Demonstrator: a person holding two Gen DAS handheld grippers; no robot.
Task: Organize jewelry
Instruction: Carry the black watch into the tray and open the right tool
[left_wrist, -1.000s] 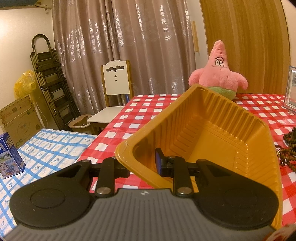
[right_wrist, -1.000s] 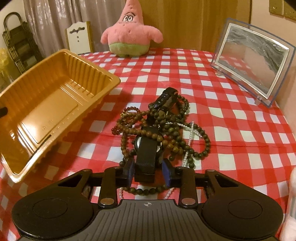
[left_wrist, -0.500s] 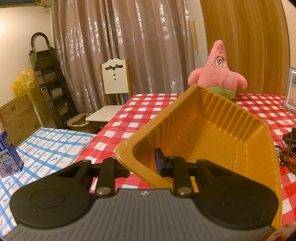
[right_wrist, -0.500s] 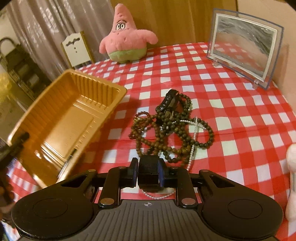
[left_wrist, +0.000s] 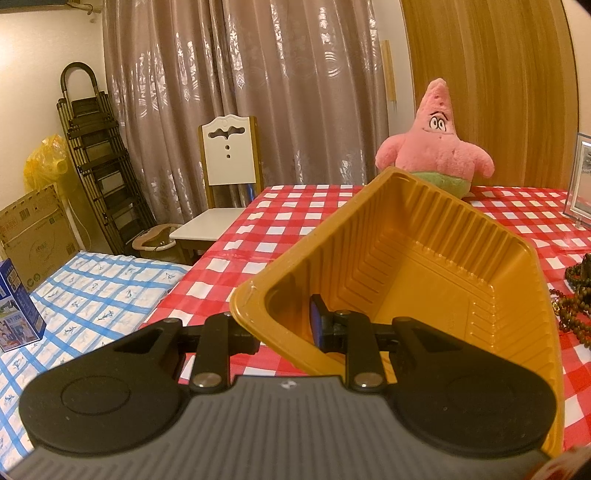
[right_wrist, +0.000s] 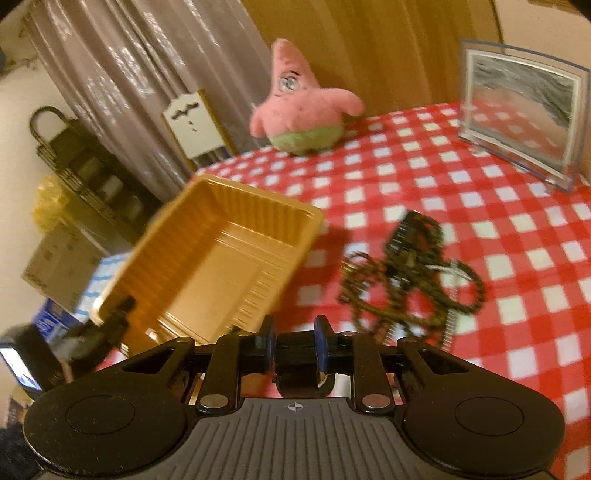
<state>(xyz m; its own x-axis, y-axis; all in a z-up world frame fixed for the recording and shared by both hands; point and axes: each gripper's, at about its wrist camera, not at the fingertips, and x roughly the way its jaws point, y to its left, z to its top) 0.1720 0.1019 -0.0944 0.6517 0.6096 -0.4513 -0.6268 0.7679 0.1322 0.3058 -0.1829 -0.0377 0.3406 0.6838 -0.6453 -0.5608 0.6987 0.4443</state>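
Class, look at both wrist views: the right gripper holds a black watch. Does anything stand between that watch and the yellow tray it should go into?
Nothing visible does. The right gripper grips the black watch just in front of the yellow tray, whose open, empty inside faces it. The left gripper pinches the tray's near wall. The bead pile lies off to the right.

Golden-yellow tray; red-and-white checked tablecloth; pink, green-bottomed starfish plush; blue-and-white checked cloth, lower left.
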